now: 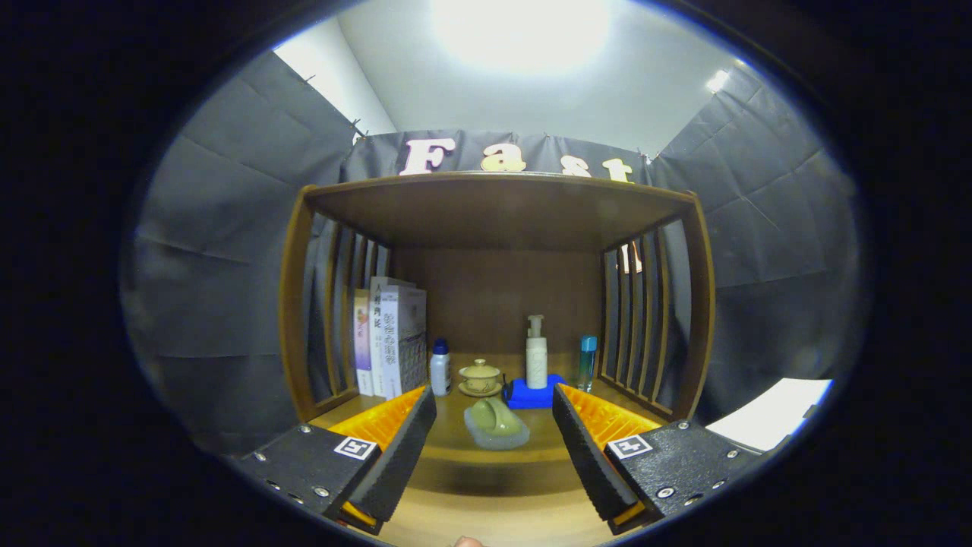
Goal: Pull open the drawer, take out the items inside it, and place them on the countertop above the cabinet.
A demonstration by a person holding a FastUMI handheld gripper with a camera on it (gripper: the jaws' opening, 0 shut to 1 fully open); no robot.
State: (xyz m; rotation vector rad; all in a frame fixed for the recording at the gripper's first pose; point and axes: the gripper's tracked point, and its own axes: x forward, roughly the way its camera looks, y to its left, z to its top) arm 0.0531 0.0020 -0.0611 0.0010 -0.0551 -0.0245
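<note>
My gripper [493, 397] is open, its fingers spread wide with nothing between them. Just ahead of the fingertips, a pale green rounded item [497, 418] lies on a clear shallow dish on the wooden countertop [456, 433]. Neither finger touches it. Below the countertop's front edge, a lighter wooden surface [486, 520] runs between the fingers; I cannot tell whether it is part of the drawer.
A wooden hutch [497, 209] with slatted sides stands over the countertop. At its back are upright books [391, 342], a small blue-capped white bottle [440, 368], a lidded tea bowl [480, 377], a pump bottle [536, 357] on a blue block [531, 396], and a slim blue-topped bottle [587, 361].
</note>
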